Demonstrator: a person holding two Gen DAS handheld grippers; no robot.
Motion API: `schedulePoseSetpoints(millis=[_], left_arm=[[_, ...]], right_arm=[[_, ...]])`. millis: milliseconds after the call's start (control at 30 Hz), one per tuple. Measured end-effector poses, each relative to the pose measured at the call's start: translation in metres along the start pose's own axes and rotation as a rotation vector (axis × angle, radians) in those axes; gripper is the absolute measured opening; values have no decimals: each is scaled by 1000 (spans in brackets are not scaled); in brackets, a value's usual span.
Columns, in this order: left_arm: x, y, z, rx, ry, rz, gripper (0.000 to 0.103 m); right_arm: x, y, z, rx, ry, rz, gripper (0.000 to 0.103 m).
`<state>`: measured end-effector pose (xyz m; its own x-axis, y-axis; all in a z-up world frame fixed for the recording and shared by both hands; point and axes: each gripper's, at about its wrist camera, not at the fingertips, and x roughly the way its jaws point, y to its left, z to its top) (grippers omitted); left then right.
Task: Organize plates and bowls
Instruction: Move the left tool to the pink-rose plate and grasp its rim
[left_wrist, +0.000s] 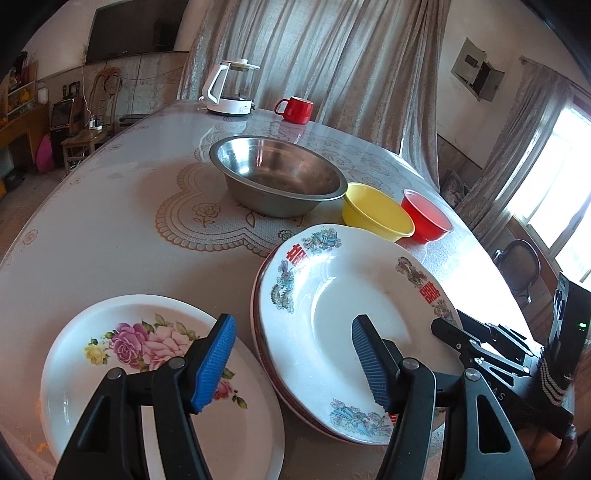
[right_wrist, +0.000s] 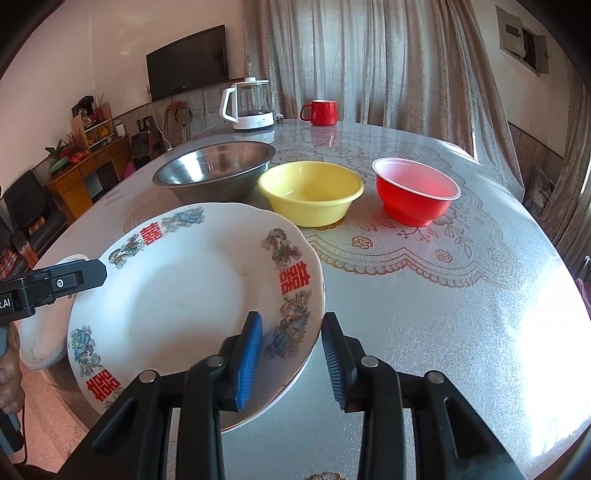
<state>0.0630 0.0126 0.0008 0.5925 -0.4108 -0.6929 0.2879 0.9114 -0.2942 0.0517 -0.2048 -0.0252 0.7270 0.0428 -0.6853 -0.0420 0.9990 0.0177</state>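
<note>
Grippers frame two plates at the near edge of a round table (right_wrist: 443, 314). The left gripper (left_wrist: 295, 362) hangs with its jaws spread and empty, one blue pad above a rose-patterned plate (left_wrist: 110, 369), the other above the dragon-and-phoenix plate (right_wrist: 192, 295) just beside it. The right gripper (right_wrist: 291, 358) straddles that plate's near rim: one pad is over the china and the other outside it, with a gap showing, so the grip reads as released rather than clenched. The plate appears to sit on a second, reddish-edged plate (left_wrist: 255, 314) beneath it.

The step in hand looks to be stacking the plates. A sound next move would be to draw clear of the rim without nudging it, then take the rose plate by its edge, lift it level and lower it squarely onto the pile. Glazed china may slip between the pads.

Beyond stand a steel bowl (right_wrist: 214, 166), a yellow bowl (right_wrist: 310, 195) and a red bowl (right_wrist: 417, 192) in a row, not yet nested. A kettle (right_wrist: 251, 107) and a red mug (right_wrist: 321, 112) sit at the far edge.

Red double-happiness characters mark the plate's rim. The left gripper's body shows the letters "t.AI". Any kettle label is too small to read.
</note>
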Motion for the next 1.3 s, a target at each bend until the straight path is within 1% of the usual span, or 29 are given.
schedulePoseSetpoints(millis=[200, 367, 533, 600, 667, 733, 767, 833, 900, 967, 1033, 1067, 1133, 1233, 1300], left_arm=[[-8, 14, -2, -23, -11, 21, 65], [-18, 28, -5, -47, -26, 44, 65], [-33, 50, -6, -85, -57, 77, 65], [-38, 59, -7, -102, -67, 95, 65], [-44, 70, -9, -116, -76, 113, 65], [-49, 81, -11, -132, -84, 133, 65], [-52, 86, -13, -143, -87, 141, 65], [-56, 97, -16, -167, -91, 158, 65], [-60, 108, -19, -192, -94, 174, 65], [-63, 116, -23, -214, -96, 186, 65], [-65, 122, -26, -224, -98, 192, 61], [-66, 123, -28, -225, -98, 194, 59], [-67, 126, -31, -225, -96, 198, 51], [-68, 129, -35, -216, -84, 194, 41], [-66, 128, -39, -203, -72, 194, 40]], right_arm=[[1, -1, 1, 14, 24, 13, 36], [1, -1, 2, 15, 31, 1, 36], [-6, -8, 6, 32, 13, -41, 39], [-13, -11, 8, 46, -11, -33, 39], [-22, -12, 12, 54, -43, -5, 39], [-31, -8, 16, 57, -67, 69, 40], [-35, -6, 18, 58, -73, 131, 40], [-41, 4, 21, 51, -65, 294, 43], [-45, 20, 23, 25, -43, 452, 43], [-46, 40, 23, -8, 1, 608, 43], [-44, 63, 19, -53, 54, 735, 43], [-43, 73, 16, -72, 78, 777, 43], [-38, 97, 6, -114, 137, 840, 43], [-30, 124, -9, -175, 212, 853, 43], [-25, 137, -18, -201, 249, 842, 43]])
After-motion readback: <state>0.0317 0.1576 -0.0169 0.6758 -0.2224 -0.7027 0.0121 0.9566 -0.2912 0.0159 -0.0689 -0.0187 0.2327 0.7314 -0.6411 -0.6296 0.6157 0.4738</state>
